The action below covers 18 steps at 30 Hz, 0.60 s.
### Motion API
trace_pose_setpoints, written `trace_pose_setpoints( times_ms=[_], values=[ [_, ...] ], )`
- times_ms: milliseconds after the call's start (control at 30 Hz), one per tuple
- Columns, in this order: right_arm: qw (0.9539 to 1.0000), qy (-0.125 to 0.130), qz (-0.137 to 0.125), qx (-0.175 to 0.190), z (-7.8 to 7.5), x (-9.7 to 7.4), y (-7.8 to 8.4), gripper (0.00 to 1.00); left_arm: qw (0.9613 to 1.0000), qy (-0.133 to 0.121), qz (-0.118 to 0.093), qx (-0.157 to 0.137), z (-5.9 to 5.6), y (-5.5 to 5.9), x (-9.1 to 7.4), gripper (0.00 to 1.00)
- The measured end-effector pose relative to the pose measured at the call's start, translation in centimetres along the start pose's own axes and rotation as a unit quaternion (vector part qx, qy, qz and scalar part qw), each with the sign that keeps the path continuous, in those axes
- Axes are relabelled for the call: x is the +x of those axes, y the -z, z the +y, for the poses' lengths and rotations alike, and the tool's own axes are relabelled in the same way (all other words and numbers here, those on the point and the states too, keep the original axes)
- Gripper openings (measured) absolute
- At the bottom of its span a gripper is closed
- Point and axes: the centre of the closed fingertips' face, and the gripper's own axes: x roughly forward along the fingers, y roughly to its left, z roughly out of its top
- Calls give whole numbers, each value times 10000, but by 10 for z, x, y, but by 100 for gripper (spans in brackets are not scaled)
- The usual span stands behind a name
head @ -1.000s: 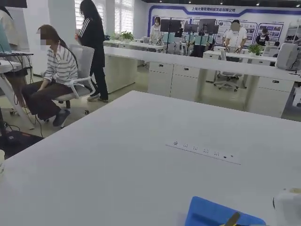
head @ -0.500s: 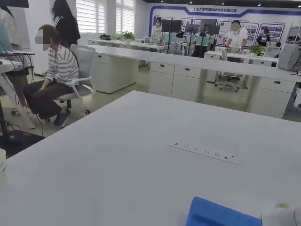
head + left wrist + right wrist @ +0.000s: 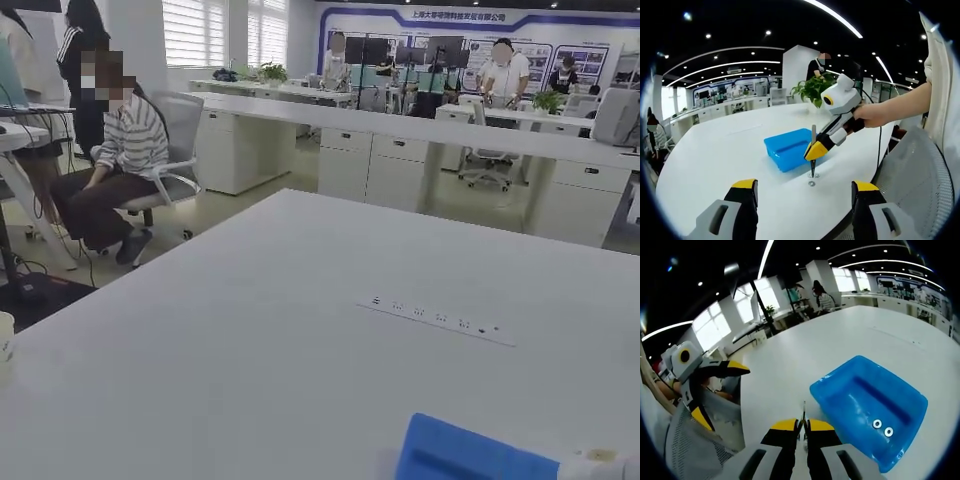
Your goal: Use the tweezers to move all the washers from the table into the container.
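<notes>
White tabletop (image 3: 250,350) spreads across the head view, where the blue container (image 3: 470,458) sits at the near edge, its front cut off by the frame. A pale shape (image 3: 600,464) in the bottom right corner is too cropped to identify, and a row of sockets (image 3: 440,321) lies flush in the table beyond. In the left gripper view, the left gripper (image 3: 802,197) has its yellow-tipped jaws spread wide with nothing between them. Across from it a hand (image 3: 871,114) holds the right gripper (image 3: 815,149), clamped on the tweezers (image 3: 812,167). The tweezers stand nearly upright, points down over two small washers (image 3: 811,183) lying on the table just in front of the container. Whether the points touch a washer cannot be made out. A potted plant (image 3: 812,90) stands behind. In the right gripper view the jaws are pressed together on the thin tweezers, whose tip rises between them just beside the container's near corner. The table under the tip is hidden by the jaws. Two more washers (image 3: 877,424), small silver rings, lie side by side in the container's trough, near one end. The left gripper shows at the left of this view, jaws wide, holding nothing.
</notes>
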Motion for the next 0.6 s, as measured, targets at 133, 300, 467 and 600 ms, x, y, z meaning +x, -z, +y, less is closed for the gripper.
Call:
trace_pose_setpoints(
  times_ms=[133,300,467,600],
  values=[
    [10000,79,20,22,-4,-5,4,4,10000,9,6,1,0,0,0,78],
    [9999,109,28,34,-3,-7,7,4,10000,1,12,2,0,0,0,78],
    [9999,111,66,5,-1,-7,11,4,10000,1,10,17,0,1,0,78],
    [9997,152,120,-175,1,-7,12,4,10000,-1,8,13,0,1,0,78]
  ],
)
